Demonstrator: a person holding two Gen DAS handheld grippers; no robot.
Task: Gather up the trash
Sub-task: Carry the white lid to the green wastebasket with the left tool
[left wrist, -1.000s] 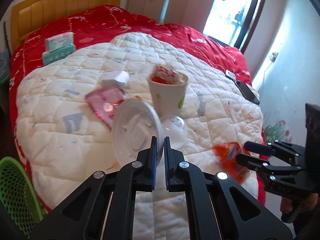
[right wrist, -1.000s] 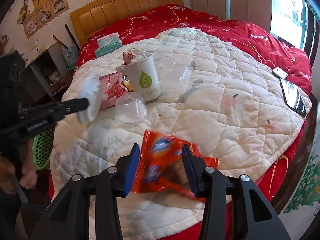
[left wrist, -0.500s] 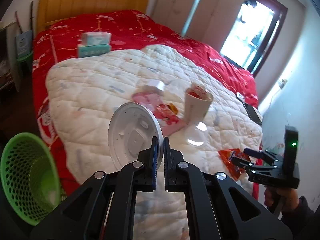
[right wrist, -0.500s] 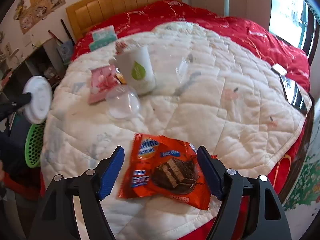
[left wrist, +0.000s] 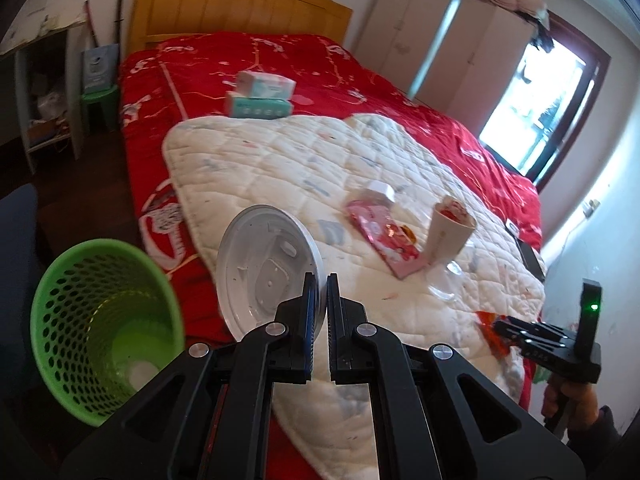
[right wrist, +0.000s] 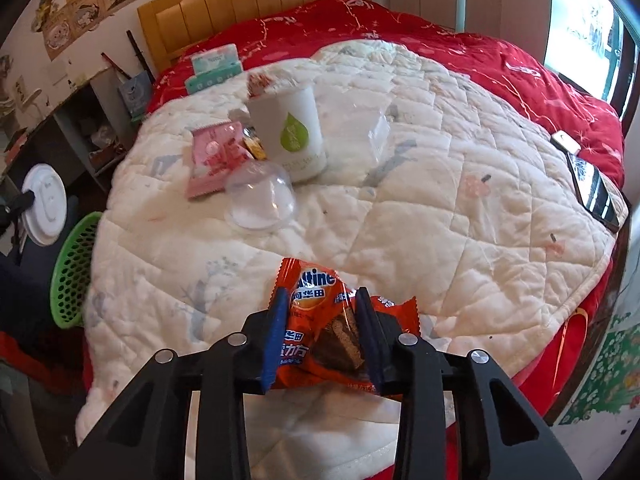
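Note:
My left gripper (left wrist: 319,280) is shut on the rim of a white plastic cup lid (left wrist: 264,268) and holds it in the air just right of the green mesh trash basket (left wrist: 100,320); the lid also shows in the right wrist view (right wrist: 44,204). My right gripper (right wrist: 320,296) is shut on an orange chocolate wafer wrapper (right wrist: 320,320) at the quilt's near edge. On the white quilt (right wrist: 400,208) lie a paper cup stuffed with wrappers (right wrist: 292,132), a clear dome lid (right wrist: 260,196), a pink wrapper (right wrist: 216,156) and a clear plastic piece (right wrist: 378,134).
Tissue boxes (left wrist: 260,98) sit on the red bedspread near the wooden headboard (left wrist: 240,4). A phone (right wrist: 596,192) lies at the quilt's right edge. A shelf unit (left wrist: 44,92) and green stool (left wrist: 98,100) stand left of the bed. The basket shows beside the bed (right wrist: 74,272).
My left gripper carried the lid left, away from the cup and up beside the green basket. My right gripper opened around the orange wrapper, then closed on it.

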